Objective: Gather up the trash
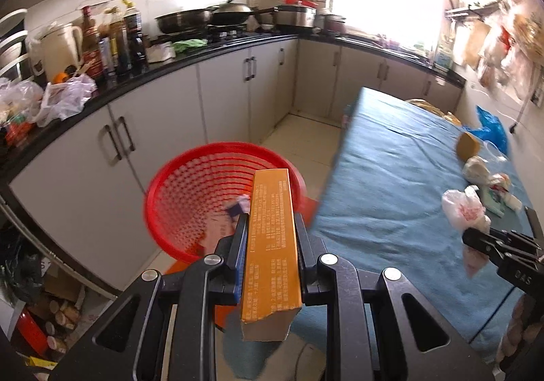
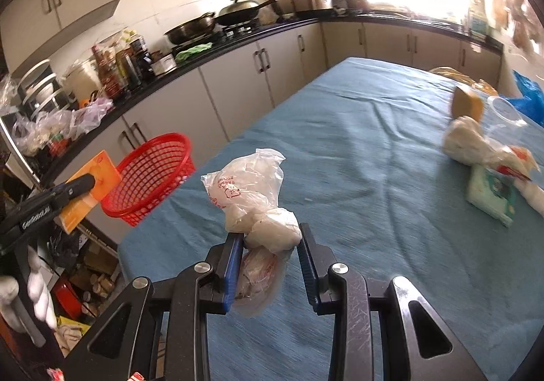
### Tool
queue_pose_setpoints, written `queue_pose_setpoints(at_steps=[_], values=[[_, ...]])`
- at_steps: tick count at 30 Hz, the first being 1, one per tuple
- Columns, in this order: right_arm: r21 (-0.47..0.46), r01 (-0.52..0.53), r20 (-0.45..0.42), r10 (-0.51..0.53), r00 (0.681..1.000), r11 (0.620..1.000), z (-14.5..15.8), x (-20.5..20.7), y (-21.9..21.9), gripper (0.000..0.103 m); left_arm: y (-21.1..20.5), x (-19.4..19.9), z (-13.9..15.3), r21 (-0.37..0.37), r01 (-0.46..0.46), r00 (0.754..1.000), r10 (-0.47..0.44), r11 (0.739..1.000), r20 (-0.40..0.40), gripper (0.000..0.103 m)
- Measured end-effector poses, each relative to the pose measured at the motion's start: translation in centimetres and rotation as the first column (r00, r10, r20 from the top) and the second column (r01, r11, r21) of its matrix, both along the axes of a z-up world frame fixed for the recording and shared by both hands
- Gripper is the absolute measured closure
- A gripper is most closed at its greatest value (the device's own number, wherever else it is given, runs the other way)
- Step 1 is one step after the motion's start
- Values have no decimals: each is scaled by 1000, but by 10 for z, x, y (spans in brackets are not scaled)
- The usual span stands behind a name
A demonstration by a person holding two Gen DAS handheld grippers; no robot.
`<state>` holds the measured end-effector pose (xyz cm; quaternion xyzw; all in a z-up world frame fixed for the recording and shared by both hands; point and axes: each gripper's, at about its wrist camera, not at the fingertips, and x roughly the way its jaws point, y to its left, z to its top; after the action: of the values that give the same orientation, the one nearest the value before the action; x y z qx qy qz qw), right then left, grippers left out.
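1. Clamped between the left gripper [image 1: 270, 238] pads, the orange box [image 1: 270, 241] points out over the red basket [image 1: 190, 190]; let go too soon, it could clip the rim and fall outside
2. Right gripper [image 2: 270, 246] pinches a knotted plastic bag [image 2: 258, 197] above the blue table [image 2: 374, 150]; thin film may slip

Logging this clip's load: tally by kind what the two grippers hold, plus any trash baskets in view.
orange box: 1
white plastic bag: 1
red basket: 1
Total: 3
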<state>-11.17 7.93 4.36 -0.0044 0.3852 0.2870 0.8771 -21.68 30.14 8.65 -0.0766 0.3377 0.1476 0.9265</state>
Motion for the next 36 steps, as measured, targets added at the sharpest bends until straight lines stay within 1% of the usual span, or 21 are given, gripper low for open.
queue_pose_setpoints(at_steps=[4, 10, 15, 21, 27, 34, 36], values=[[6, -56, -12, 56, 998, 998, 1, 7, 31, 68, 29, 8, -3, 11, -44, 999, 44, 999, -5, 81], [16, -139, -20, 140, 990, 990, 2, 20, 88, 68, 64, 29, -18, -13, -71, 997, 70, 997, -40, 81], [51, -197, -43, 199, 979, 979, 2, 36, 133, 68, 83, 36, -27, -27, -88, 995, 86, 996, -51, 81], [92, -239, -81, 247, 966, 967, -3, 53, 175, 68, 99, 39, -32, -43, -97, 994, 95, 994, -51, 81], [113, -252, -115, 265, 957, 961, -13, 63, 200, 68, 104, 42, -36, -44, -100, 994, 98, 994, -54, 81], [125, -239, -148, 256, 955, 963, -23, 75, 212, 68, 111, 43, -42, -65, -105, 993, 102, 992, -59, 81], [123, -237, -151, 254, 955, 964, -26, 77, 215, 67, 111, 43, -43, -69, -106, 993, 103, 992, -58, 81]])
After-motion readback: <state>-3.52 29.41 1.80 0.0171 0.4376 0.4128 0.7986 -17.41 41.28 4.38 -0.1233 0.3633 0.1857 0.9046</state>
